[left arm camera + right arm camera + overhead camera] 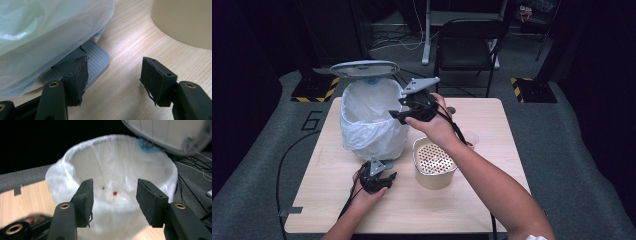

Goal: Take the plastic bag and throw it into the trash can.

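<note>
Plastic-lined bin (372, 125) at ten o'clock: left gripper (112, 75), jaws apart, needed firm pedal (97, 60) pressure while right gripper (113, 200), jaws apart and empty, hovered above.

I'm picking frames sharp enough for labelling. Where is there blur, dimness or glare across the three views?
High view: the table is lit but the room around it falls to near black. Left gripper view: the pedal is sharp, the bag over the bin soft and bright. Right gripper view: the bin liner rim and lid smear with motion blur; the red bits inside are fuzzy.
</note>
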